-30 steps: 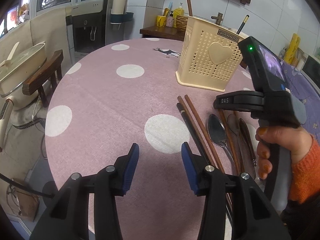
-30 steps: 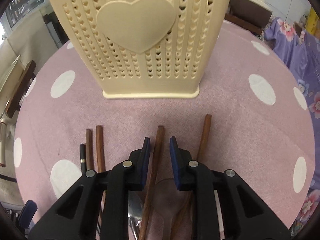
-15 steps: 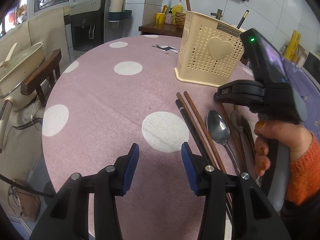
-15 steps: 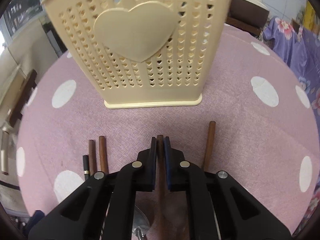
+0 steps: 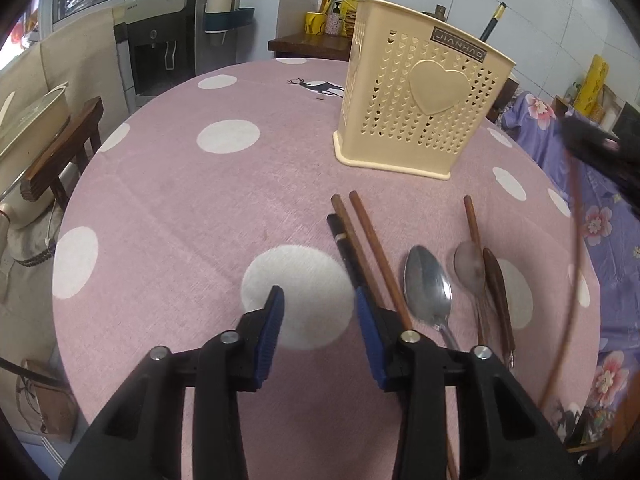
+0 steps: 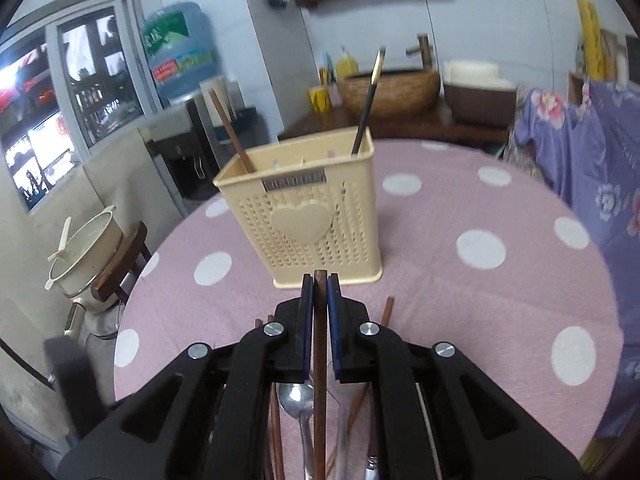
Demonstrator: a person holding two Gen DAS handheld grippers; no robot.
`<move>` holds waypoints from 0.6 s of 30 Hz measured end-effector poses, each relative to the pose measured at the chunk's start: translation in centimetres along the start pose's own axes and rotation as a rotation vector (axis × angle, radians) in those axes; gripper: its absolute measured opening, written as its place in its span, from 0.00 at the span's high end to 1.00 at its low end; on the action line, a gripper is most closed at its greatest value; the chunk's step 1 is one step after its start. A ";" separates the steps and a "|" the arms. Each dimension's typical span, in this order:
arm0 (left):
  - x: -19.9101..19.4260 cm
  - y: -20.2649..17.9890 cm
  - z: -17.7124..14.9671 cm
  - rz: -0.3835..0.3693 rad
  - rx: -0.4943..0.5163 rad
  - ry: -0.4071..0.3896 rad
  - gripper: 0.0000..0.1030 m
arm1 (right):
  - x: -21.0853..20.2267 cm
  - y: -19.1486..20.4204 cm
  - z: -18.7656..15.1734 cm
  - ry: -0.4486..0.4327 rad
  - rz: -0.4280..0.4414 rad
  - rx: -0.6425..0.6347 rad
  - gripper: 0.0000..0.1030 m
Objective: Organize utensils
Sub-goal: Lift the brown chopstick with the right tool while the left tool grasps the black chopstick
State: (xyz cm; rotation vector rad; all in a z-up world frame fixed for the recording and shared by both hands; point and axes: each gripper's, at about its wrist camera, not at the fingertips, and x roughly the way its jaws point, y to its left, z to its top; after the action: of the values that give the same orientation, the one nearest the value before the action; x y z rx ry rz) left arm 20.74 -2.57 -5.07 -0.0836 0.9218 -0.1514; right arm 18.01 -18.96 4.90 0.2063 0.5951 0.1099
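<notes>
A round table [image 5: 168, 208] under a mauve cloth with white polka dots fills both views. Toward its far side stands a cream perforated utensil holder [image 5: 416, 108] with a raised heart on its front; a brown chopstick [image 6: 230, 132] leans out of its left end and a black chopstick with a gold tip [image 6: 368, 100] out of its right end. On the cloth nearer than the holder lie the loose utensils in a row: a black chopstick [image 5: 340, 240] and a pair of brown chopsticks [image 5: 360, 236] on the left, a steel spoon [image 5: 426, 286] to their right, then a translucent spoon [image 5: 470, 268] with a dark wooden handle [image 5: 496, 284] just beside it and a brown stick [image 5: 472, 220] beyond it. The left gripper [image 5: 320, 304] hovers over a white dot at the near left of that row, its blue-padded jaws closing with nothing between them, the right-hand finger over the near ends of the chopsticks. The right gripper [image 6: 319, 292] is above the row, facing the holder, its jaws pressed onto a single brown wooden chopstick [image 6: 319, 360] that runs along the gap between the pads with its tip just past them. In the left wrist view that chopstick appears as a thin blurred brown line at the far right edge.
</notes>
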 end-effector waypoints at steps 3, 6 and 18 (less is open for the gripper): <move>1.0 -0.8 0.6 -0.003 -0.014 0.021 0.68 | -1.8 0.2 -0.3 -0.025 0.023 -0.010 0.92; 1.5 -1.5 0.4 -0.005 -0.022 0.034 0.68 | -3.2 0.5 -0.7 -0.057 0.023 -0.029 0.92; 0.4 0.6 0.0 0.092 -0.063 -0.004 0.68 | -5.2 0.1 -0.7 -0.114 0.060 -0.029 0.92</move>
State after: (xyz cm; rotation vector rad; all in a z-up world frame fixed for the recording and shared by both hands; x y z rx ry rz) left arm 21.03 -2.04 -5.49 -0.0998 0.9252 -0.0368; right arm 13.33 -19.55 7.15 0.2012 0.4740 0.1639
